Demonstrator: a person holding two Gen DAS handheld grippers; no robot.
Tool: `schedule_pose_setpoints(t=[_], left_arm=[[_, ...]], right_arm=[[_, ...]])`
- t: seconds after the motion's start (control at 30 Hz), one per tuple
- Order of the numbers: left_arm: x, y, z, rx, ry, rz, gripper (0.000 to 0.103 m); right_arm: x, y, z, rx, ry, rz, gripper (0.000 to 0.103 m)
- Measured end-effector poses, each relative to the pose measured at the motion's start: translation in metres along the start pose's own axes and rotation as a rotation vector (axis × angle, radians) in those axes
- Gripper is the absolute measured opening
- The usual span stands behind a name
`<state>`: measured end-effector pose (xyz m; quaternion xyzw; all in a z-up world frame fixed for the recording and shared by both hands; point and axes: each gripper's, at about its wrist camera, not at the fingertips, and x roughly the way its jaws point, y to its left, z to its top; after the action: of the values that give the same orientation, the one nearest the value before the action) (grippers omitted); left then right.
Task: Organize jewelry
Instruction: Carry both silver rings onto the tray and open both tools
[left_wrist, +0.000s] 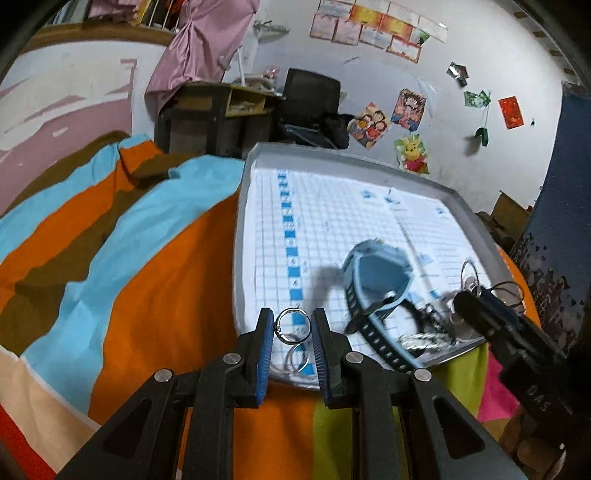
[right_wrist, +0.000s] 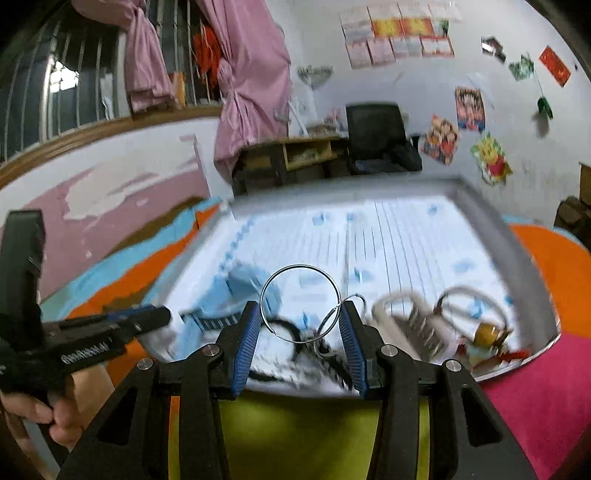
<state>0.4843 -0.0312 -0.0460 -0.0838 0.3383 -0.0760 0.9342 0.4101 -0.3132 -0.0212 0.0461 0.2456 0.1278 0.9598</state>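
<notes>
On the bed, a gray tray (left_wrist: 242, 206) sits on a striped blanket (left_wrist: 110, 240). The left claw (left_wrist: 293, 332) grips a small silver ring (left_wrist: 291, 325) at the tray's near edge. The right claw (right_wrist: 301, 321) grips a big wire ring (right_wrist: 300, 299) over the near edge too. A blue watch (left_wrist: 373, 280) lies near the right side with other shiny bits. The far half of the tray has lots of open room.

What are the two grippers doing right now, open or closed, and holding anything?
Left gripper: partly closed on a small silver ring, held between its pads.
Right gripper: holding a large wire hoop between its pads, above the tray.
</notes>
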Motion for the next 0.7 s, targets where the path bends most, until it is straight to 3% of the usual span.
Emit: schedule_pose_setpoints(t=[0.13,0.4,0.5,0.57,0.6,0.7], left_arm=[[0.001,-0.003,-0.002,0.024,0.013,0.033,0.02],[-0.01,-0.003,0.001,-0.002,0.021,0.034,0.023],[-0.019,-0.005,0.002,0.003,0.0,0.029,0.031],[-0.028,-0.007,0.004,-0.001,-0.02,0.028,0.052],[-0.033,-0.007,0.005,-0.01,-0.034,0.028,0.056],[-0.05,-0.008,0.007,-0.031,-0.066,0.032,0.06]], right_arm=[[0.007,-0.005,-0.005,0.027,0.04,-0.006,0.04],[0.0,-0.015,-0.008,0.042,0.025,-0.003,0.041],[-0.006,-0.014,-0.002,0.03,0.014,-0.01,0.045],[-0.014,-0.014,0.001,0.018,-0.006,-0.019,0.05],[-0.018,-0.014,0.003,0.016,-0.015,-0.025,0.05],[-0.032,-0.015,0.01,0.023,-0.042,-0.034,0.051]])
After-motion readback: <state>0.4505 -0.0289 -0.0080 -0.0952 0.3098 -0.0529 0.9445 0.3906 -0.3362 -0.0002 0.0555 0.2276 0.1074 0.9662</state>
